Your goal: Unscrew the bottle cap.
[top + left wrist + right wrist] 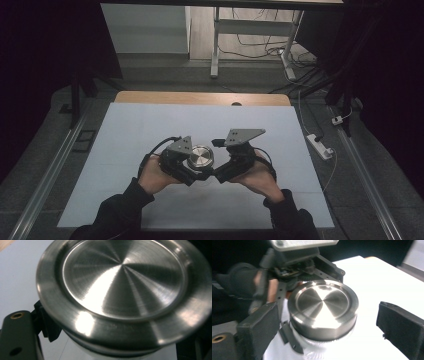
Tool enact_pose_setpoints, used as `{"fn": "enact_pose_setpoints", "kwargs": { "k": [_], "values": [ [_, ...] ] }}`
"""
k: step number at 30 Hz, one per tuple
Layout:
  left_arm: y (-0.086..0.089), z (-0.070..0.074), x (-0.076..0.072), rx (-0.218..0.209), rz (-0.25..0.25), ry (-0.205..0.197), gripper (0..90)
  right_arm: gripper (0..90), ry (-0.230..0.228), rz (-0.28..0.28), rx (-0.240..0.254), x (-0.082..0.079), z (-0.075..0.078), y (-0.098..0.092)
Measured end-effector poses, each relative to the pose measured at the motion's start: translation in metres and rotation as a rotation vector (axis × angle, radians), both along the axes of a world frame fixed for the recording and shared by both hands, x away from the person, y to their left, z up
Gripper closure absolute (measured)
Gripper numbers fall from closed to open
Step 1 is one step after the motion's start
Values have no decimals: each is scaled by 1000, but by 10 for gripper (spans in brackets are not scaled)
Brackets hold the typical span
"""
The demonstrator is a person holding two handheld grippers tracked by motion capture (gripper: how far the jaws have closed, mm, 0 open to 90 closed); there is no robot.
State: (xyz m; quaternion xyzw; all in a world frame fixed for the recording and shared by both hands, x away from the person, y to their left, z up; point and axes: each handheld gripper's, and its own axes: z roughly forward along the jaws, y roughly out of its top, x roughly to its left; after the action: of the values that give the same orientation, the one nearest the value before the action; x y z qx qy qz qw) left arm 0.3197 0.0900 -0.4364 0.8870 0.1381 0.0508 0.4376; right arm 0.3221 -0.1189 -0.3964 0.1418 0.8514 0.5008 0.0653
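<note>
Here we see a round jar with a brushed steel lid (200, 156) and a clear body, standing on the white bench (150, 125) between our two tools. The left hand-held gripper (192, 172) is clamped on the jar below the lid. The right hand-held gripper (327, 327) has its jaws apart, one on each side of the lid, not touching it.
</note>
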Motion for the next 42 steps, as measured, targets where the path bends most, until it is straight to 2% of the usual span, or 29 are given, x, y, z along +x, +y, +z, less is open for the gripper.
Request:
{"fn": "enact_pose_setpoints", "kwargs": {
  "k": [3,5,7,9,13,17,20,24,29,31,32,33,37,42],
  "values": [
    [-4,1,-3,9,-26,-7,156,110,-20,-16,-20,-4,-5,10],
    [-5,1,-4,13,-38,-9,157,186,-8,13,-16,-6,-7,13],
    [-5,1,-4,15,-57,-11,156,189,-16,32,-23,-7,-6,13],
    [-5,1,-4,9,-87,4,156,190,-4,52,-31,-7,-5,12],
    [-5,1,-5,-4,-191,19,156,191,27,151,-26,-7,-4,9],
    [-4,0,-6,-26,-277,34,156,192,50,253,3,-5,-4,5],
    [-4,0,-7,-33,-309,35,156,192,54,308,18,-5,-4,5],
    [-3,-1,-7,-39,-327,39,156,192,43,328,13,-5,-3,5],
    [-3,-1,-8,-46,-378,41,156,192,55,375,26,-5,-4,5],
    [-4,-2,-8,-35,-404,33,156,193,67,401,41,-4,-5,4],
    [-4,-3,-9,-23,-414,29,156,193,81,417,68,-4,-4,3],
    [-5,-5,-9,-16,-417,25,156,193,92,425,86,-3,-3,2],
    [-6,-8,-7,-16,-384,32,156,193,72,415,82,-2,0,-2],
    [-2,-8,-3,-19,-326,22,156,192,46,363,45,-1,0,-3]
  ]
}}
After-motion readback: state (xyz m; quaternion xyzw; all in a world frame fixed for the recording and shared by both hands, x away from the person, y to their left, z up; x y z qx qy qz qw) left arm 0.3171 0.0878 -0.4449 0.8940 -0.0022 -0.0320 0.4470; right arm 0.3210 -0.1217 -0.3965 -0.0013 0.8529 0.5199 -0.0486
